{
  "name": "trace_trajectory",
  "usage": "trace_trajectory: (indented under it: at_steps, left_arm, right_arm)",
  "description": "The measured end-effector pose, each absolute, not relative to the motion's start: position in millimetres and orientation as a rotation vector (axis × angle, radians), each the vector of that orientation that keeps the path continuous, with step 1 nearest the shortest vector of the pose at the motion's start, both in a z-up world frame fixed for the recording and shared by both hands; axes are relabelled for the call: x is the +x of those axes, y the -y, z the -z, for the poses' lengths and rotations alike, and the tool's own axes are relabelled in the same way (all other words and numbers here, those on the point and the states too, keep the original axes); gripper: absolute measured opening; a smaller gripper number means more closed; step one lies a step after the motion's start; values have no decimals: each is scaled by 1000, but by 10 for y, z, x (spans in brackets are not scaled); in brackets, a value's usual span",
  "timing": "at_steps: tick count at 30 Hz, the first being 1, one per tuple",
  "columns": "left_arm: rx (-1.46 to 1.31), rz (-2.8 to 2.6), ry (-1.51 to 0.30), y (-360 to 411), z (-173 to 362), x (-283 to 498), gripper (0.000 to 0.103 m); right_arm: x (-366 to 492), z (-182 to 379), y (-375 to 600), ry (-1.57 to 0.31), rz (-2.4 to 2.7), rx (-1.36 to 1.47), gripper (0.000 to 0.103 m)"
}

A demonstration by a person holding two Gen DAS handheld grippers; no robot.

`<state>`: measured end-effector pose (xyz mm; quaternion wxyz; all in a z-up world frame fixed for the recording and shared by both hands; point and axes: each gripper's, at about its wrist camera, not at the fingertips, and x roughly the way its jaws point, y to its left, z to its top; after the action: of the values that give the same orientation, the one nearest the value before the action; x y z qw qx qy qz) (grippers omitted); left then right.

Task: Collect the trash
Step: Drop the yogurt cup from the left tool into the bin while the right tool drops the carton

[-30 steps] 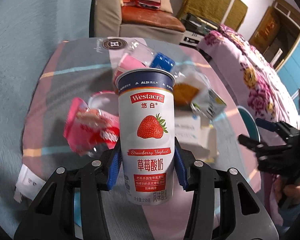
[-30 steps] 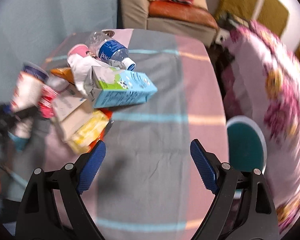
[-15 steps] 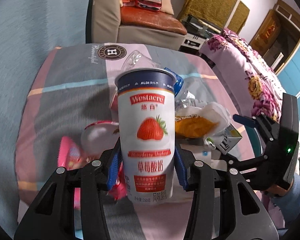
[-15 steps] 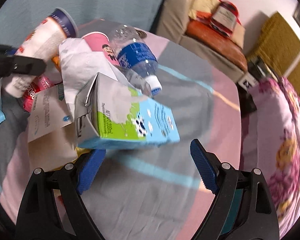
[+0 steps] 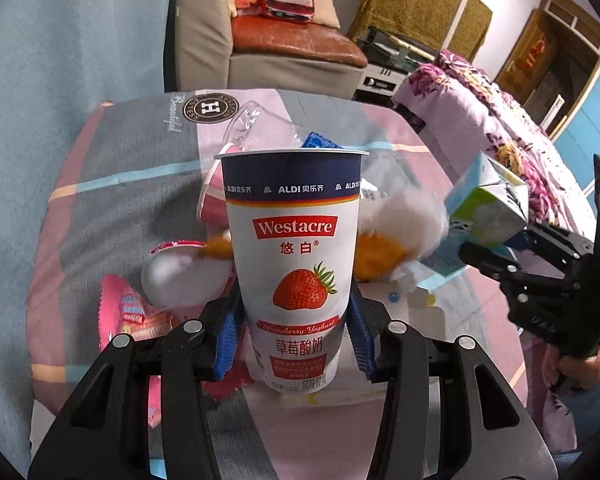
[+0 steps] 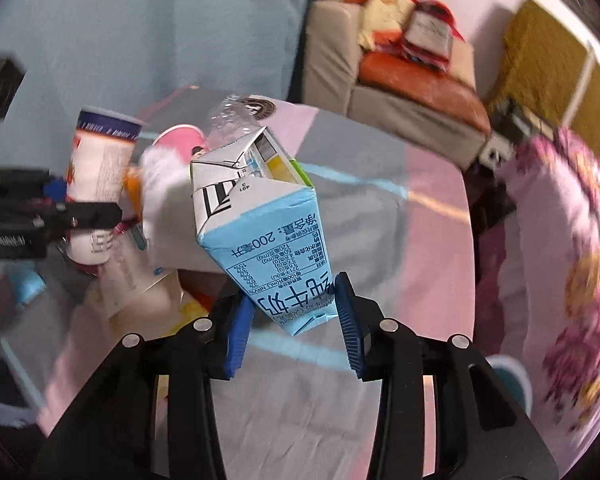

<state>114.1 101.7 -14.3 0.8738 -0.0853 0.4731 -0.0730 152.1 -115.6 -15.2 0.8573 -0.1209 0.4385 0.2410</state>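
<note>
At the centre of the left wrist view, the left gripper (image 5: 294,338) pinches one upright strawberry yoghurt cup (image 5: 296,256) between its two blue pads (image 5: 227,344), low on the cup's body. In the middle of the right wrist view, the right gripper (image 6: 296,322) clamps one blue and white milk carton (image 6: 260,216) by its lower corner; the carton tilts, its folded top pointing to the upper left. Behind both, on a pink and grey striped cloth (image 5: 132,160), lies a heap of trash: one clear plastic bottle (image 5: 260,128) on its side, one pink paper cup (image 6: 180,138), one pink snack wrapper (image 5: 124,312) at lower left, one crumpled white tissue (image 5: 404,216), and flat papers too overlapped to count. A beige armchair (image 5: 268,40) stands in the upper frame.
</note>
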Motion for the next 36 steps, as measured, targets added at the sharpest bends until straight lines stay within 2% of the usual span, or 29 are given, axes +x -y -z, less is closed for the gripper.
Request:
trace_trajectory:
  at_steps: [5,17,36]
  left_arm:
    - [-169,177,-968,-896,2,998,48]
    - [-84,320,-930,-30,-287,944,48]
    - [122,543,-1039,1908,92,1314,48]
  right_arm:
    - [1435,83,1465,-982,-459,-104,38]
    - [1161,-80,2432,-931,-291,63,38]
    - [862,232,4079,-923,-55,300,38]
